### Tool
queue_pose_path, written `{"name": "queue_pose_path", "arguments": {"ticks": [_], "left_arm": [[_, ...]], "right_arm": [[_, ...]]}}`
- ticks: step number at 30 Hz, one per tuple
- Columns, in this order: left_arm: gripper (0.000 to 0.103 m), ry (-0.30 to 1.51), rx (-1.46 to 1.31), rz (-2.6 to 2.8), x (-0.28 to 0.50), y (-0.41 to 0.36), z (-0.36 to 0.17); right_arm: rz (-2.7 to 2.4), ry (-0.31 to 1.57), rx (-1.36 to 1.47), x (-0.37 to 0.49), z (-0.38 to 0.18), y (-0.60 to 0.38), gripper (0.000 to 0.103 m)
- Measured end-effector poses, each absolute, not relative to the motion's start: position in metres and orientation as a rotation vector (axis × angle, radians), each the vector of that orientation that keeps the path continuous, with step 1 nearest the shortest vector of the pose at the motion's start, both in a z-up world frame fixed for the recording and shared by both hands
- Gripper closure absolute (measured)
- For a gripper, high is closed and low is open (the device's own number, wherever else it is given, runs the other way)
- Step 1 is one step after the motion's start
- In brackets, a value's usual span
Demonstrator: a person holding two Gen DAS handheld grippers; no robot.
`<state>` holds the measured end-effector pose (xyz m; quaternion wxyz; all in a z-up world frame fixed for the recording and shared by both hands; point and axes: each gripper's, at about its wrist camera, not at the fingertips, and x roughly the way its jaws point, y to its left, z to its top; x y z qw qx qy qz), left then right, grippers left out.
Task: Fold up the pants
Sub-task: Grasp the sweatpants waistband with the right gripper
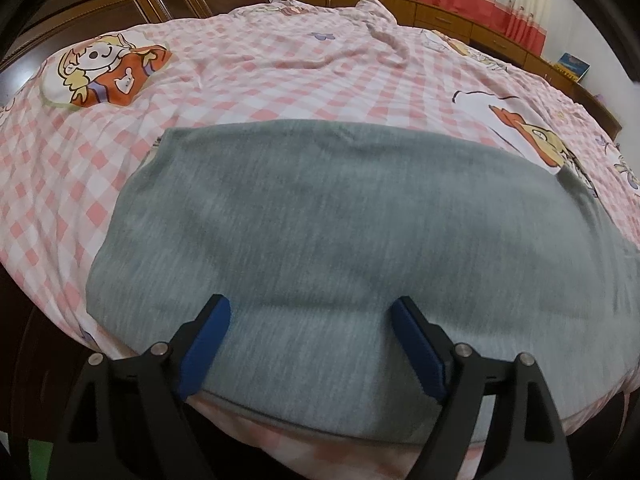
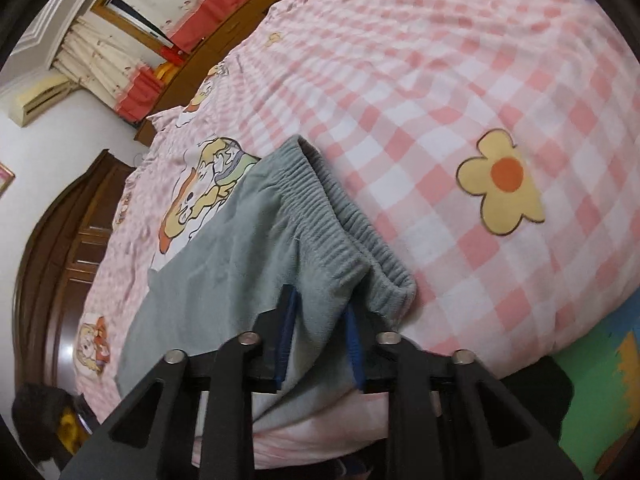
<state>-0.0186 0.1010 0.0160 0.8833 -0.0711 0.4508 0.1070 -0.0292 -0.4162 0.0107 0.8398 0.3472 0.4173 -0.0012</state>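
Grey knit pants with a ribbed elastic waistband point(image 1: 340, 216) lie flat on the pink-and-white checked bed cover with cartoon prints point(image 1: 248, 68), along the near edge of the bed. They appear already doubled leg on leg; judged from the single broad panel in the left view.

Left gripper point(image 1: 310, 332): blue-padded fingers spread wide, over the near edge of the cloth, nothing between them.

Right gripper point(image 2: 320, 330): fingers drawn in on a bunch of the grey cloth just below the gathered waistband point(image 2: 344, 216); fabric fills the gap, so it looks clamped on the pants.

Handling, as a judgement: light, soft, limp jersey. It will drape and sag from any single hold and slide easily over the cover. No fragility. The thick elastic band is the firmest part; hems and corners are the other sensible holds. Pinch both layers, or the lower one stays behind.

Containers: none visible. A wooden drawer unit point(image 1: 444, 16) stands beyond the bed, drawers closed, contents unseen.
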Motion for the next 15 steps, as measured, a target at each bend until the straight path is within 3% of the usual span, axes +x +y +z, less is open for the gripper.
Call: {"name": "queue_pose_path", "arguments": {"ticks": [7, 15], "left_arm": [[0.016, 0.933, -0.145, 0.22, -0.02, 0.101, 0.016], [0.016, 0.936, -0.138, 0.211, -0.021, 0.101, 0.017]], "right_arm": [[-0.08, 0.81, 0.581, -0.059, 0.056, -0.41, 0.098], [-0.058, 0.902, 0.58, -0.049, -0.002, -0.422, 0.096]]}}
